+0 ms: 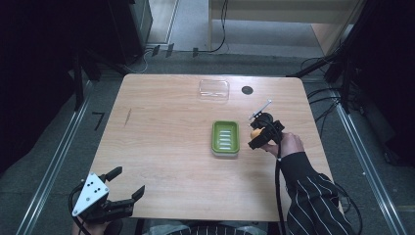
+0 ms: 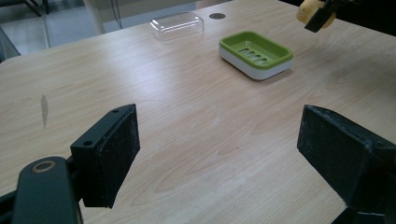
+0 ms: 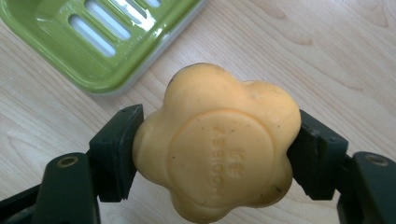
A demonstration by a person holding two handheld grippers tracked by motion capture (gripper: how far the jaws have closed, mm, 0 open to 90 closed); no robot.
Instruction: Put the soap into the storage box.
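High view: right claw (image 1: pixel 259 133) just beside the right edge of the green soap dish (image 1: pixel 225 138), clamped on an orange soap (image 1: pixel 255 132); lifted or resting on the counter, cannot tell.
Right gripper view: flower-shaped soap (image 3: pixel 217 142) pinched from both sides between the two black jaws, stamped face toward the camera; dish (image 3: pixel 93 42) up and to the left, near but not touching.
Key relation: dish to the left of the held soap across the counter (image 1: pixel 161 147), long axis running away from the person, slotted floor bare.
Likely next move: short carry leftward, then lowering into the dish; judged, not seen.
Nearer hand: right, by far.
Left claw (image 1: pixel 126 182): at the near left corner, well apart from the dish, jaws wide apart, holding nothing.
Left gripper view: pads (image 2: pixel 112 154) spread over bare wood, dish (image 2: pixel 256 53) far ahead.
Clear lid (image 1: pixel 214 90): at the far edge, beyond the dish, untouched.
Risk: soap rim catching on the dish wall if lowered off-centre.
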